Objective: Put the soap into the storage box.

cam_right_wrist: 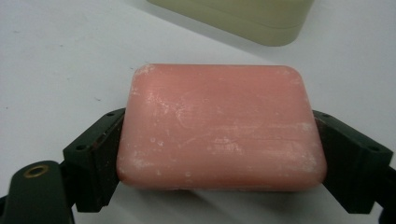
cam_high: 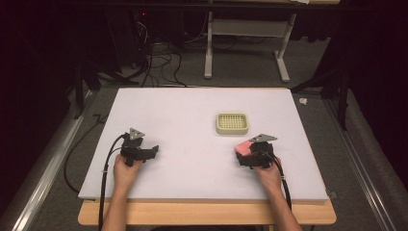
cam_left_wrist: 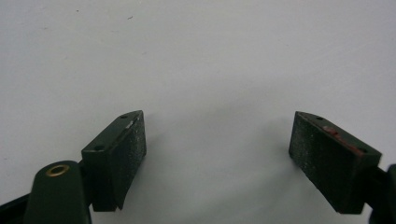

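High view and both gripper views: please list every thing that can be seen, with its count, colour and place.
soap bar: one, pink, clamped between the right gripper's jaws, near side of the dish
soap dish: one, cream, slotted top, right of the mat's middle
mat: one, white, covers the table
table: one, wooden edge at the near side
stand: one, white, on the floor beyond the table
cables: several, black, floor at far left
left gripper: one, black, open, near left
right gripper: one, black, near right
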`<state>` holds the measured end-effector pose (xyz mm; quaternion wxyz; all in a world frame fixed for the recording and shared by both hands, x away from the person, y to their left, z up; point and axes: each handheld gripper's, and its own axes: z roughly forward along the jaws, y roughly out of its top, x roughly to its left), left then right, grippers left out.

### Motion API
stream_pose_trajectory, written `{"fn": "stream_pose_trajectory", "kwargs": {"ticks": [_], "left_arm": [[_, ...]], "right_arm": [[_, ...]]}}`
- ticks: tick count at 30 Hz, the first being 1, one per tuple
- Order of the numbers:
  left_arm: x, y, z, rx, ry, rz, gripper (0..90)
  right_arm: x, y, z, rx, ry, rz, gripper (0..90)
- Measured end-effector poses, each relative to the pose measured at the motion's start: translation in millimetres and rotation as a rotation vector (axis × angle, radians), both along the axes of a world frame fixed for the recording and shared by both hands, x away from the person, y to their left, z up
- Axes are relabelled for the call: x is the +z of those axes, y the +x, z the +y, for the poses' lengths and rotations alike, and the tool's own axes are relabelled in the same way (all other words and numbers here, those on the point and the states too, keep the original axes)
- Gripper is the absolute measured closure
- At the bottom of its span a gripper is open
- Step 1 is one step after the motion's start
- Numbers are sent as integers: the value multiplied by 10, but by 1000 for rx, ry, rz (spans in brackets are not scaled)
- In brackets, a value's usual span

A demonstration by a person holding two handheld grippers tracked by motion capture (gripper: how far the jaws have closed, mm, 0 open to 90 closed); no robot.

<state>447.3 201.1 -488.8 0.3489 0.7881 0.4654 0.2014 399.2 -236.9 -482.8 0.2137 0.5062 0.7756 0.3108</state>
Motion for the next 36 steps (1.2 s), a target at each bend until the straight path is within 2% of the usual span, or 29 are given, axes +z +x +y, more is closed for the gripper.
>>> {"fn": "stream_pose_trajectory", "kwargs": {"ticks": [25,28,33,36], "left_arm": [[1,1,3,-2,2,1,193],[0,1,2,-1,1,0,193],[0,1,2,-1,1,0,193],[0,1,2,-1,1,0,193]], "right_arm": [[126,-20,-40,-7,37,0,136],[160,-25,-44,4,71,6,136],[236,-37,-14,29,85,-5,136],[272,-39,19,46,72,-6,137]]}}
